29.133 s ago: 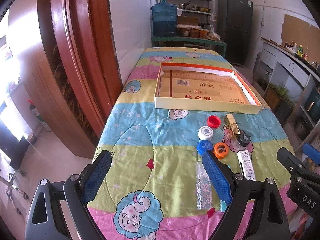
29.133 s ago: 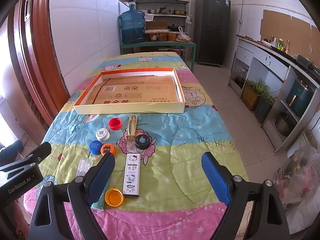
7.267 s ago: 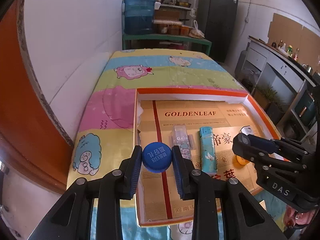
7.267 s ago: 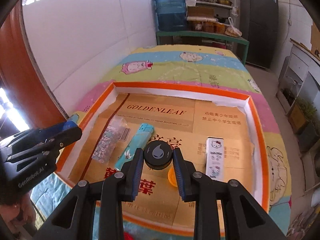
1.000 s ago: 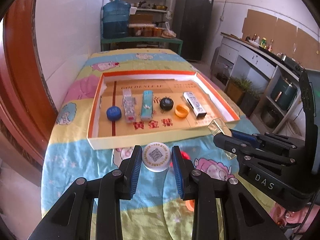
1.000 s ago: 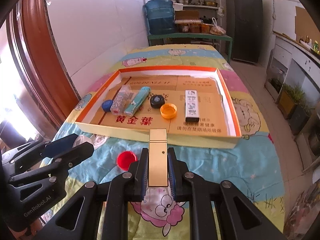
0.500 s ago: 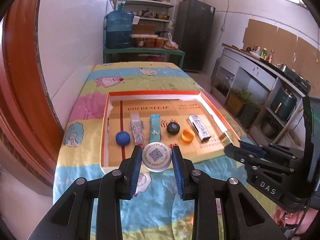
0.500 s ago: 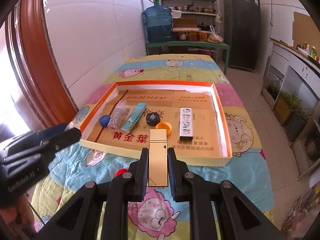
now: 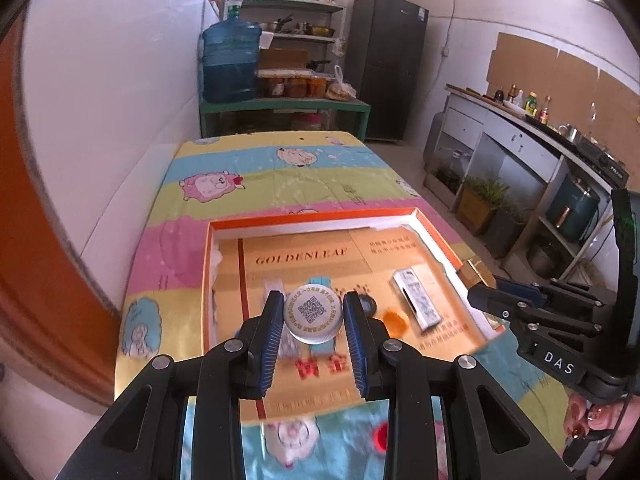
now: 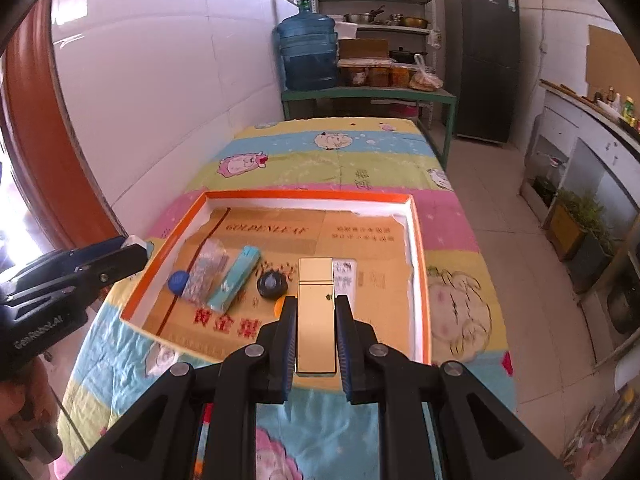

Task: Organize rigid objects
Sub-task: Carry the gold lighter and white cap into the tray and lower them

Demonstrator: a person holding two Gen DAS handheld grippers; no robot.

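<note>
Left tongs [image 9: 313, 312] pinched white QR cap [image 9: 313, 313] above tray [image 10: 420, 280] near-left corner; right tongs [image 10: 316, 320] pinched gold lighter [image 10: 316, 312] over near-right edge. Risk: cap landing on items below; lighter striking rim.

We hold our right tongs [image 10: 316, 344] closed on a shiny gold block [image 10: 316, 316], gripped by its long sides, above the near part of a flat orange-rimmed cardboard tray [image 10: 416, 280]. The tray sits on a surface with a cartoon sheep cloth [image 10: 340, 160]. In the tray we see a round blue cap [image 10: 178, 280], a clear glittery packet [image 10: 204, 270], a light blue stick-shaped thing [image 10: 234, 277], a round black cap [image 10: 272, 284] and a white box with pictures [image 10: 346, 276], partly hidden by the gold block. Our left tongs [image 10: 138, 250] hang at the left, beside the tray's left wall. We cannot tell how they stand.
</note>
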